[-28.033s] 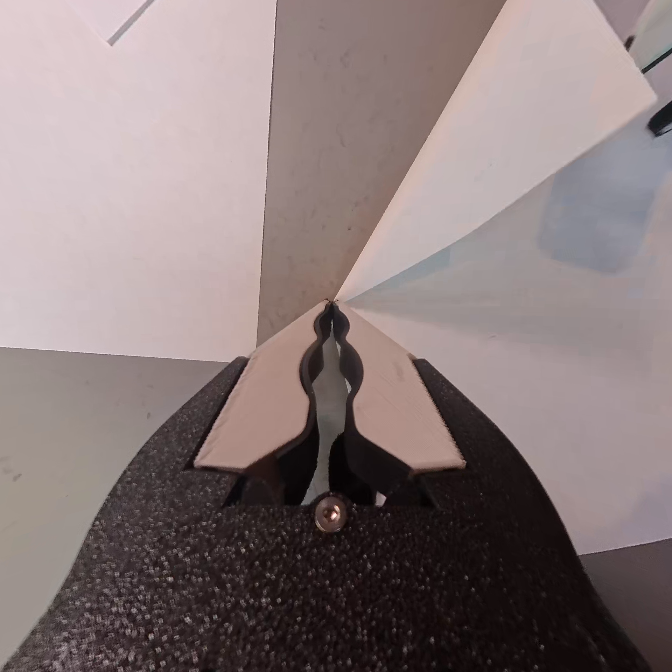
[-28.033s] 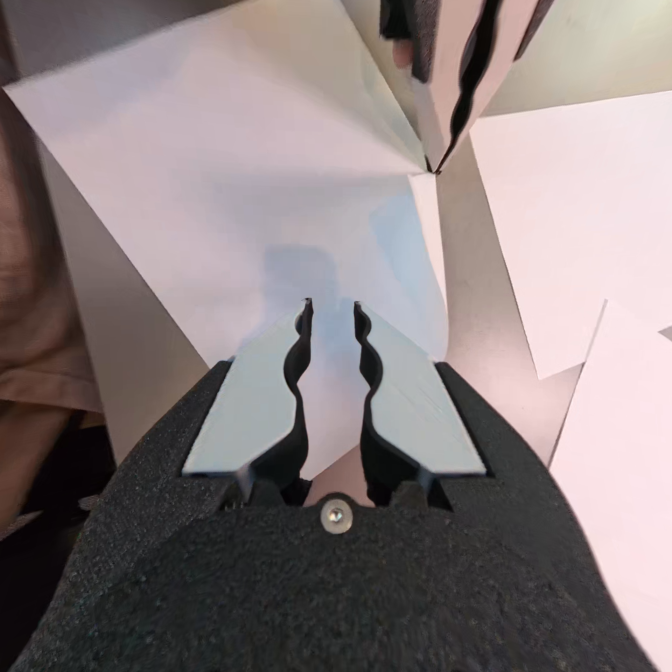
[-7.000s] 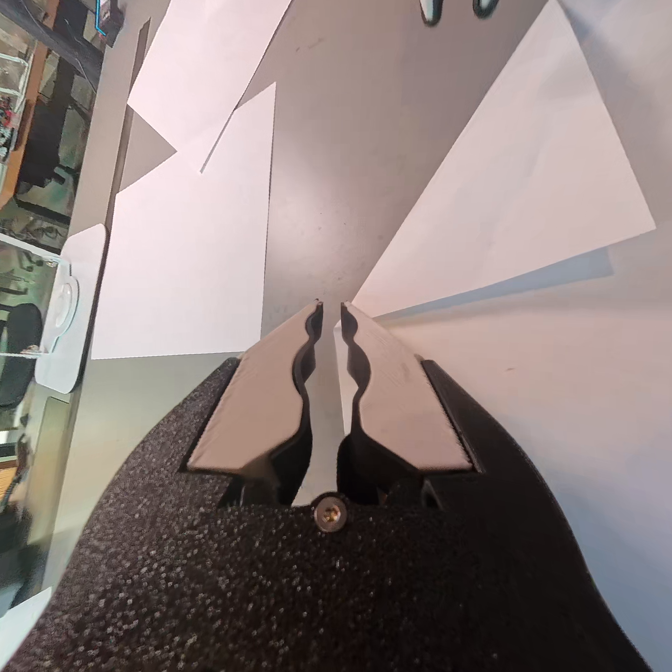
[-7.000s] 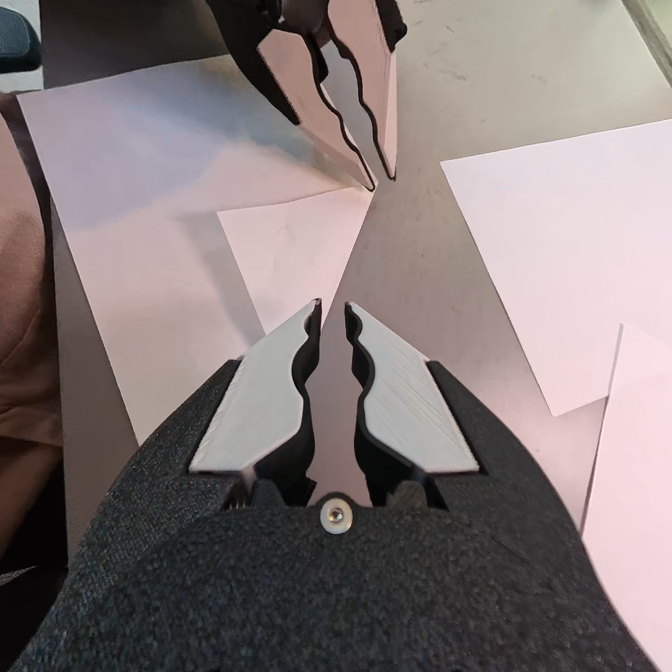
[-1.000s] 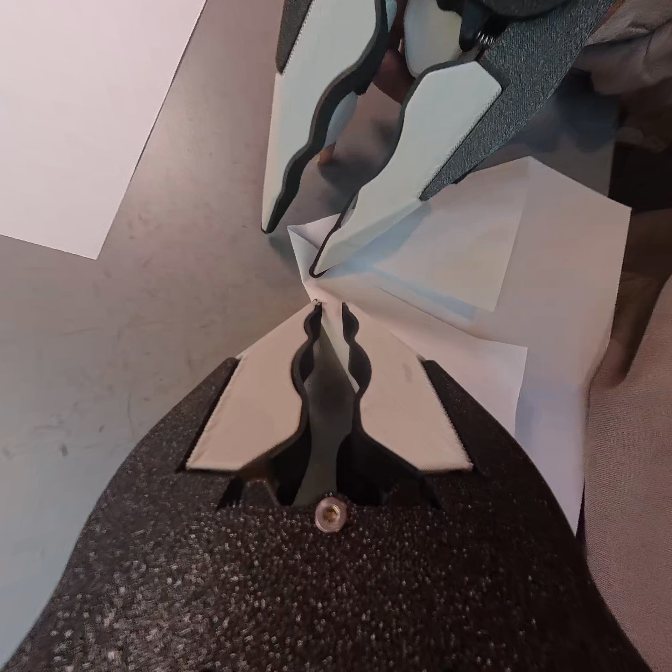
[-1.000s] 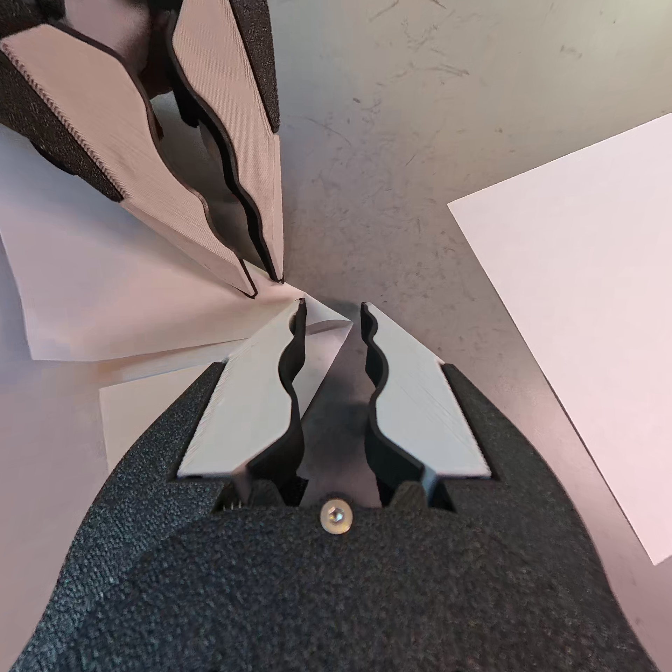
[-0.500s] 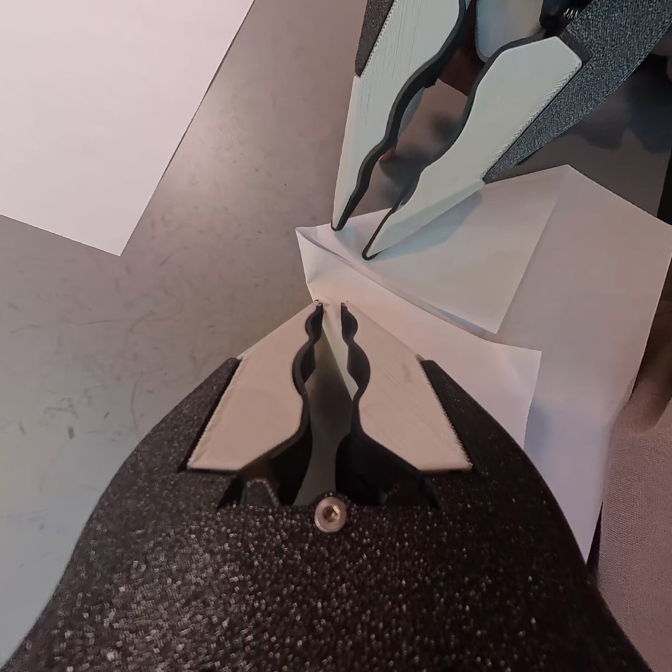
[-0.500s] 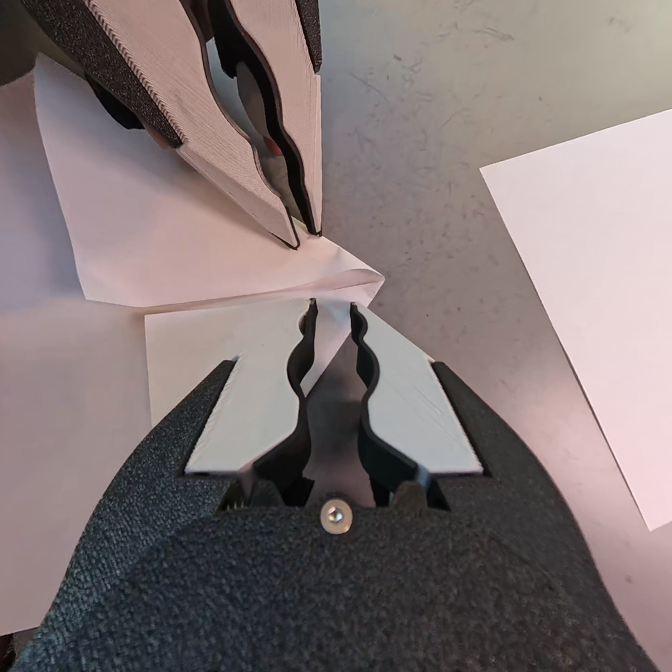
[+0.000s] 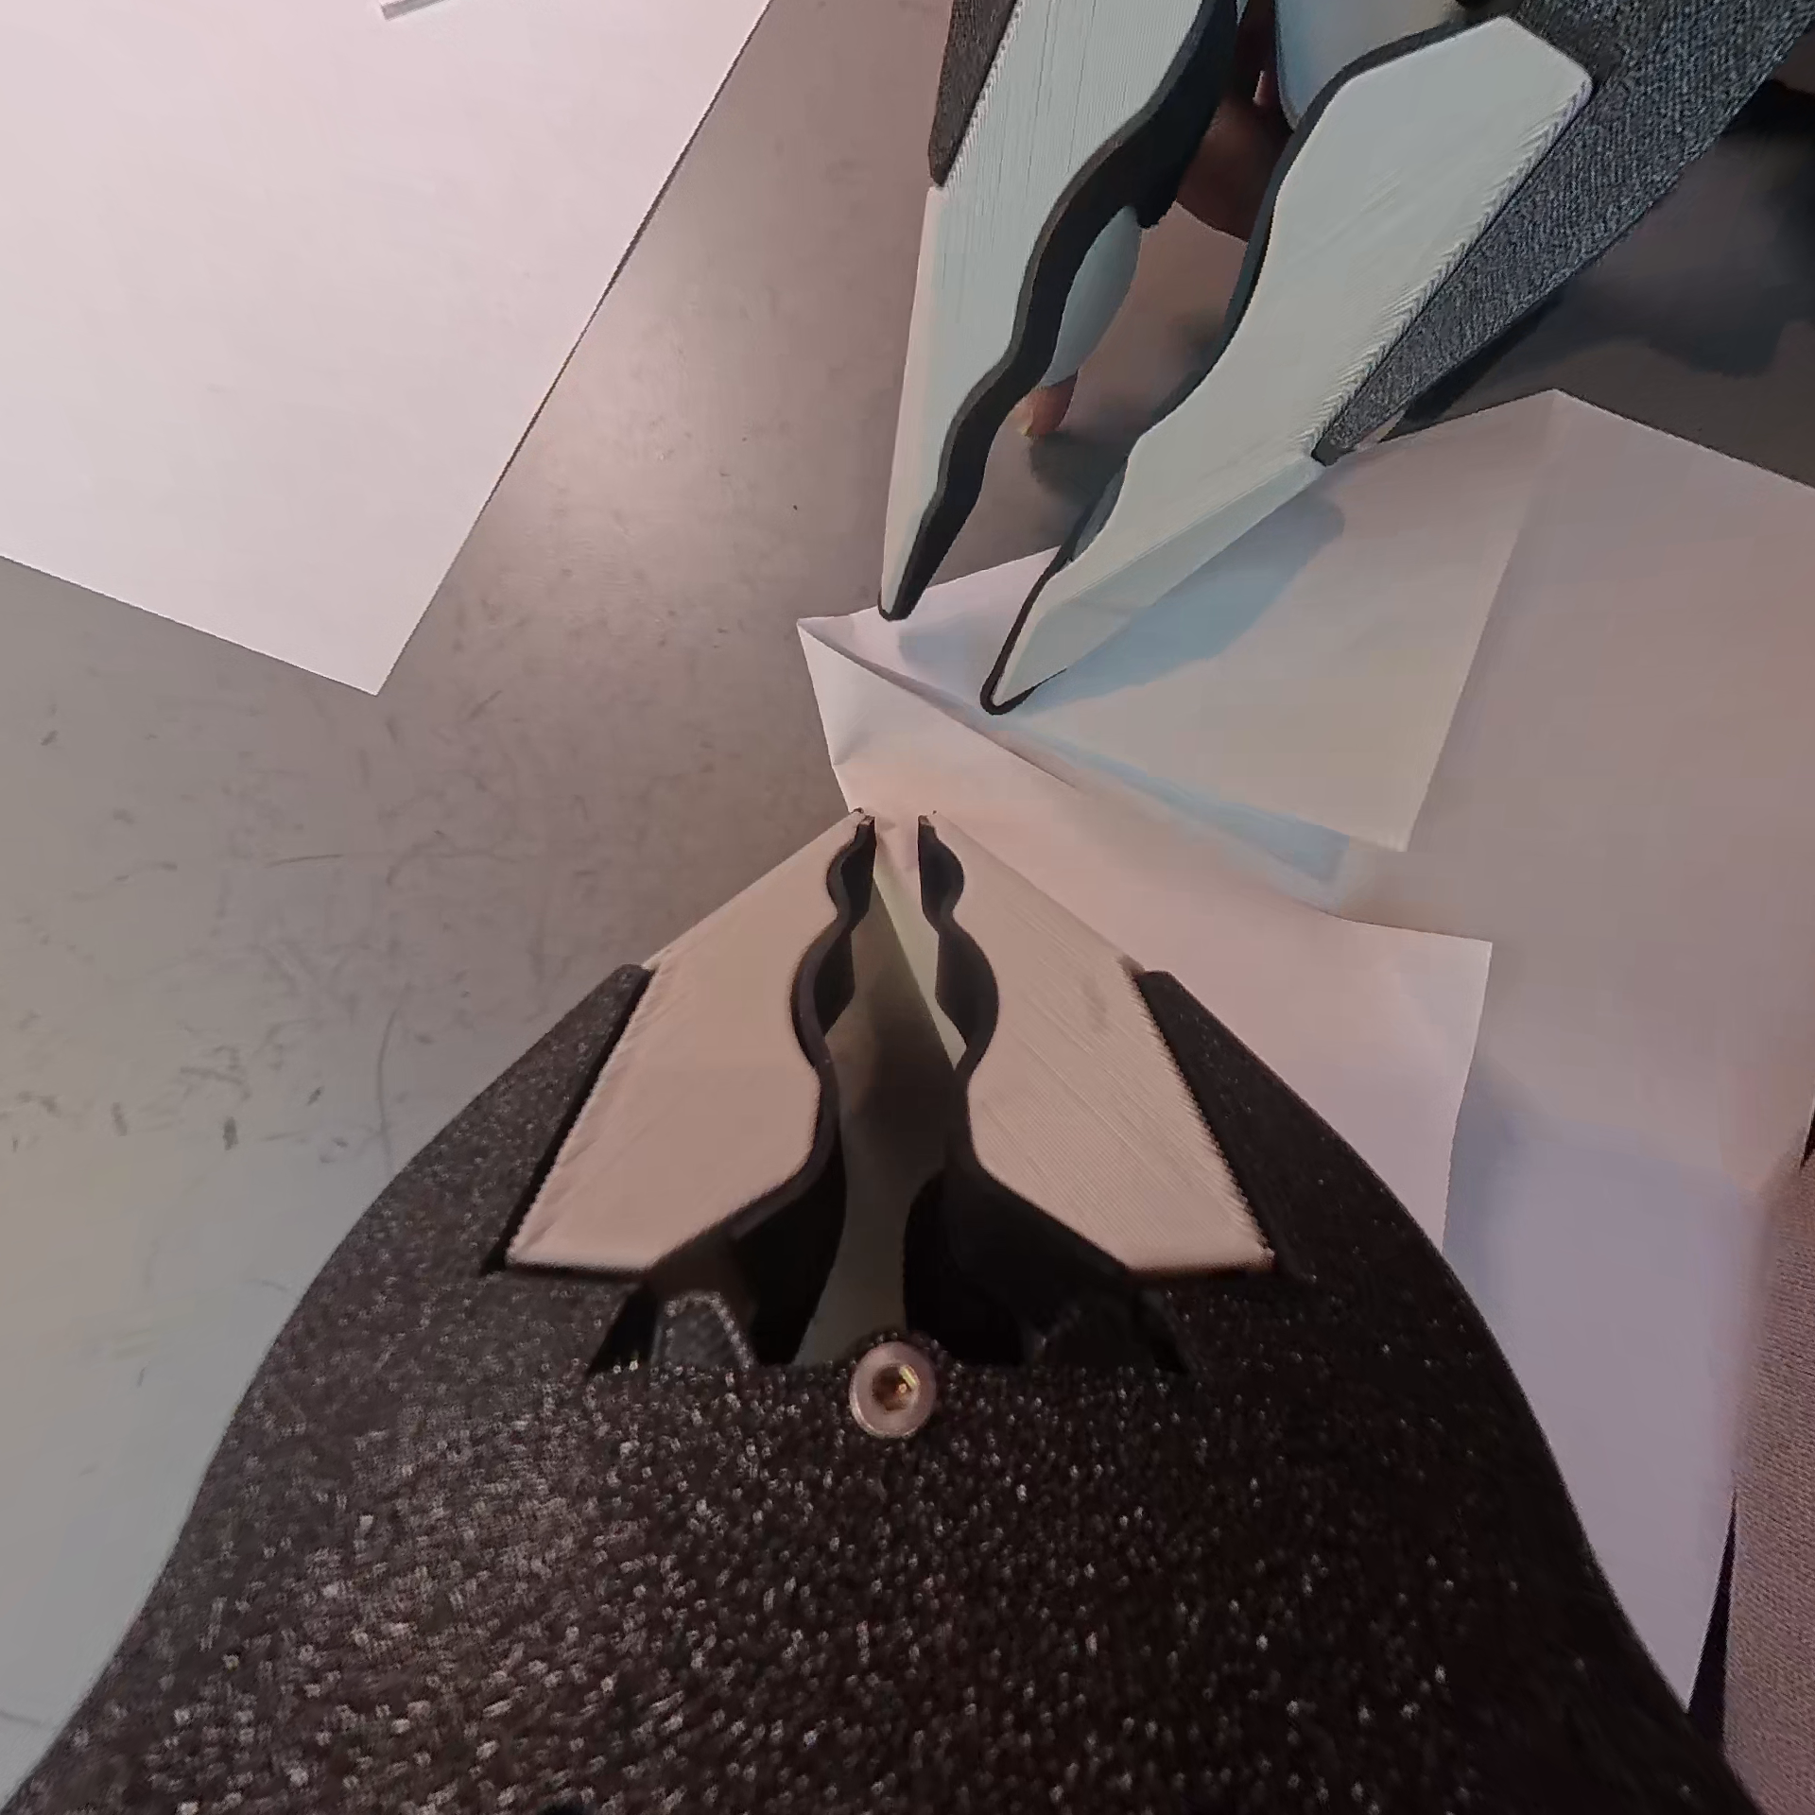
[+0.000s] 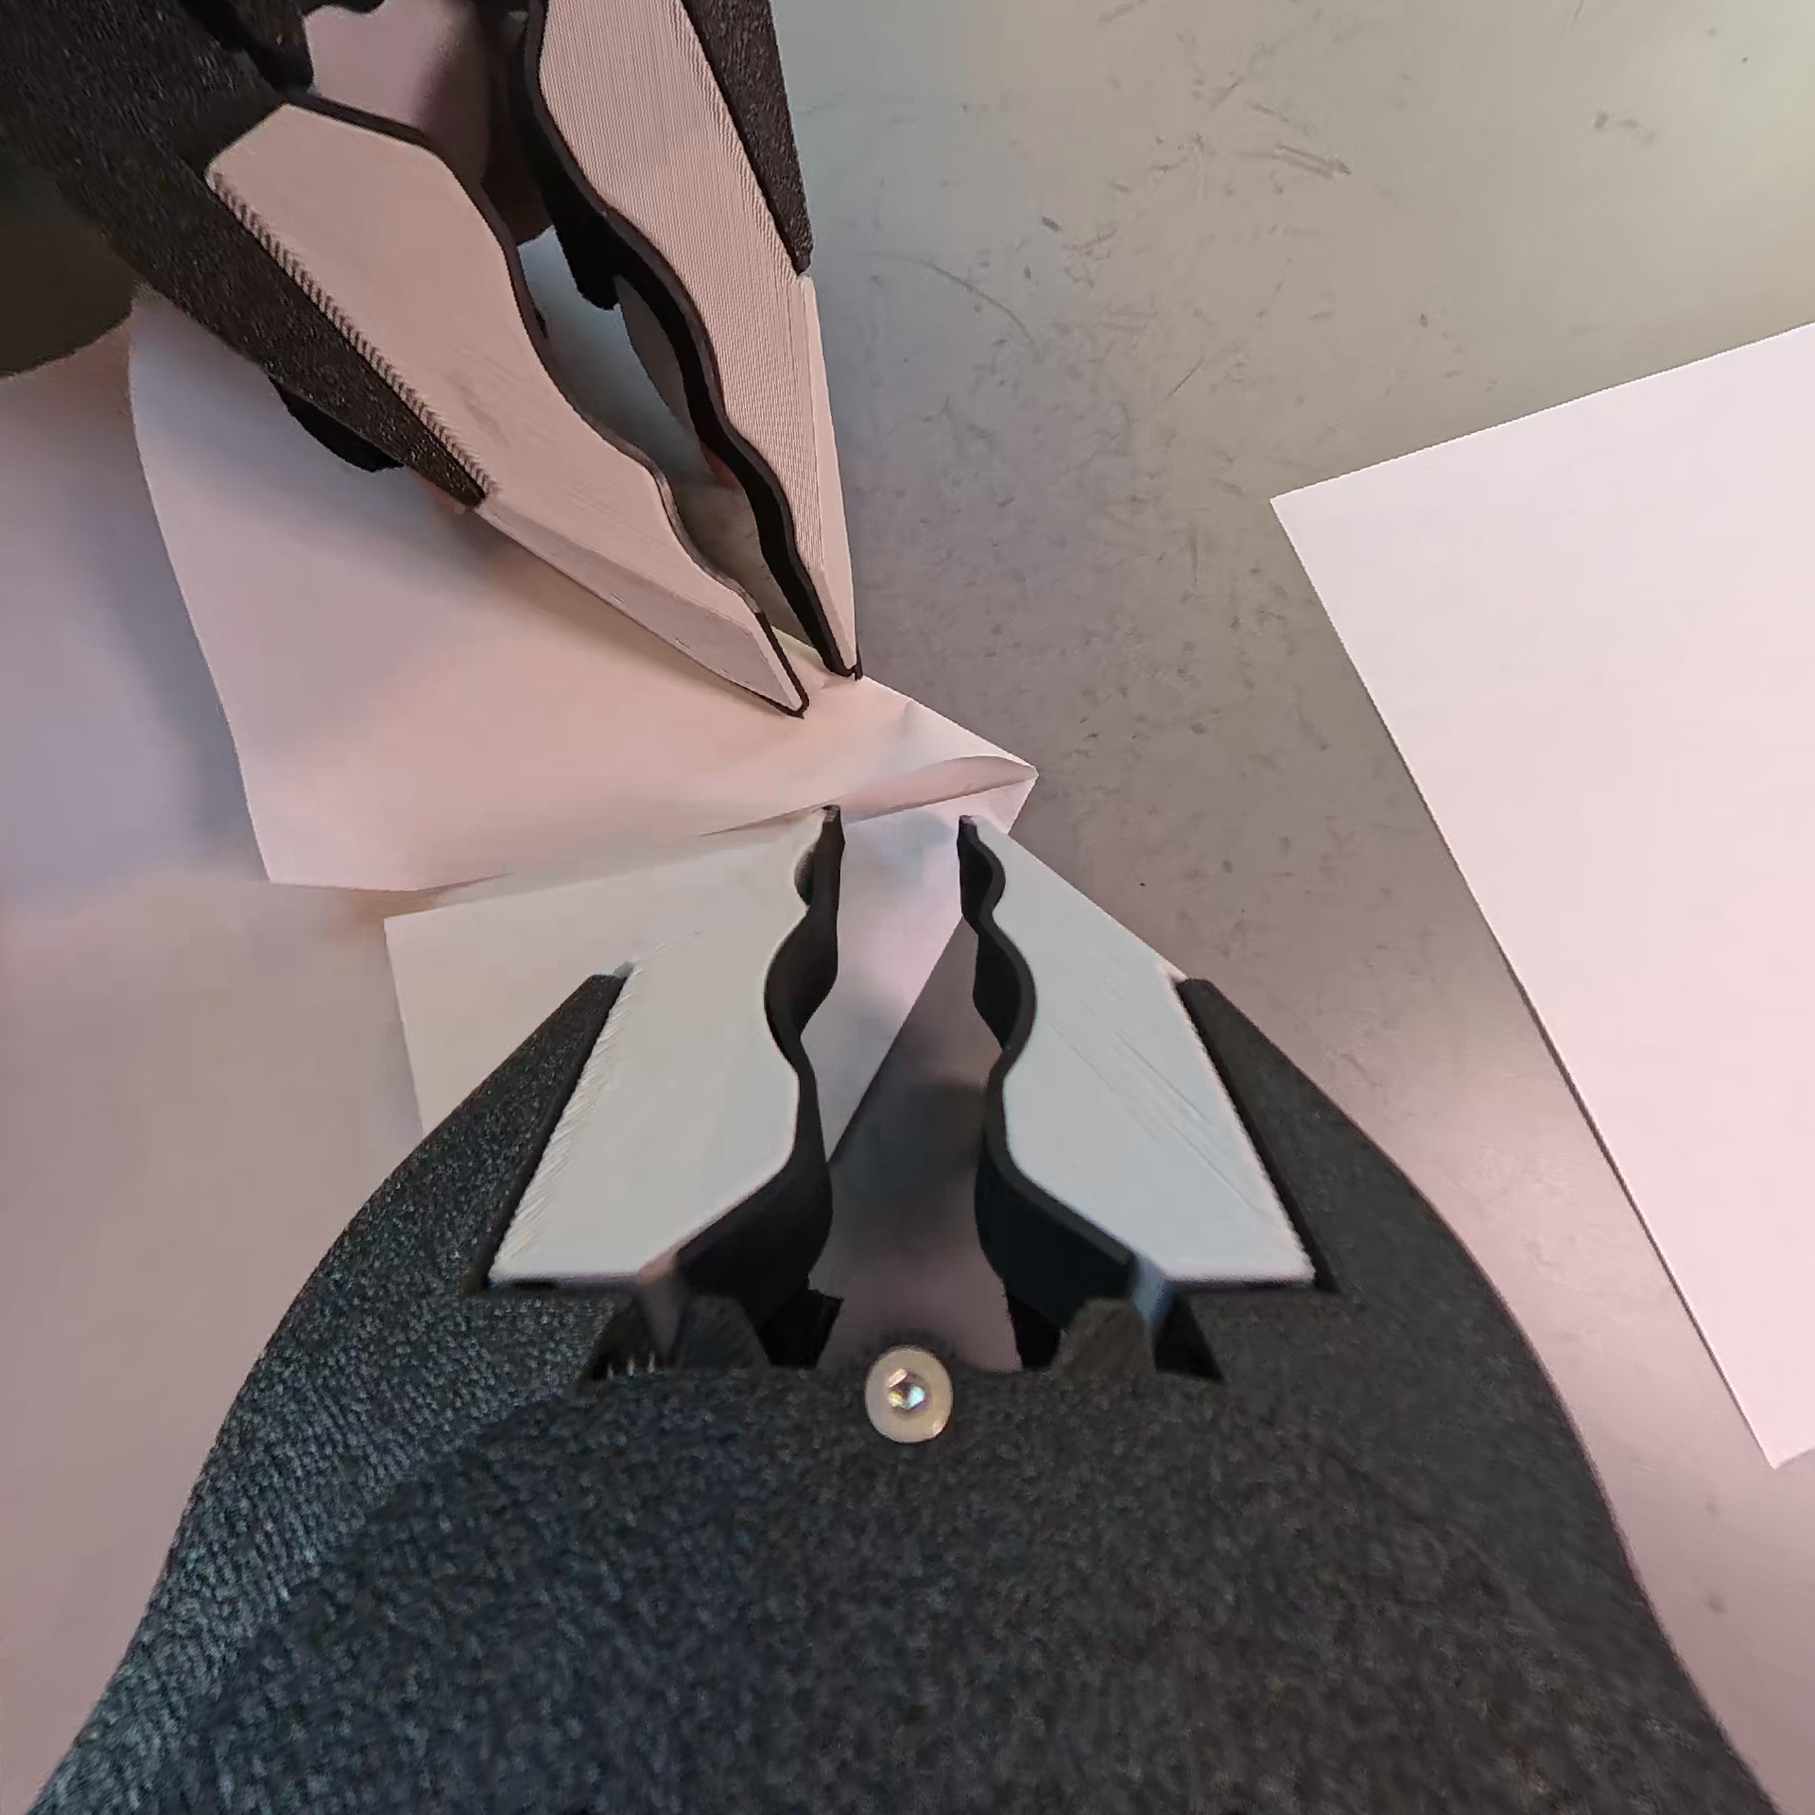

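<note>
A white sheet of paper (image 9: 1228, 687) lies folded on the grey table, with a pointed folded corner; it also shows in the right wrist view (image 10: 491, 737). My left gripper (image 9: 894, 817) is open by a narrow gap, its tips down at the paper's folded edge near the corner. In the right wrist view it (image 10: 823, 690) comes in from the upper left and touches the top flap. My right gripper (image 10: 899, 817) is open wider and empty, its tips on the lower flap just behind the corner. In the left wrist view it (image 9: 948, 656) stands on the flap from above.
Another white sheet (image 9: 246, 295) lies at the upper left of the left wrist view, and one (image 10: 1621, 786) lies at the right of the right wrist view. Scratched grey table (image 10: 1179, 393) shows between them. A person's clothing (image 9: 1778, 1375) is at the right edge. My left and right fingertips are right by each other.
Both grippers have drawn a little apart along the fold. The right gripper has slid back from the corner onto the flap, and its jaws stand wider than half a second ago.
</note>
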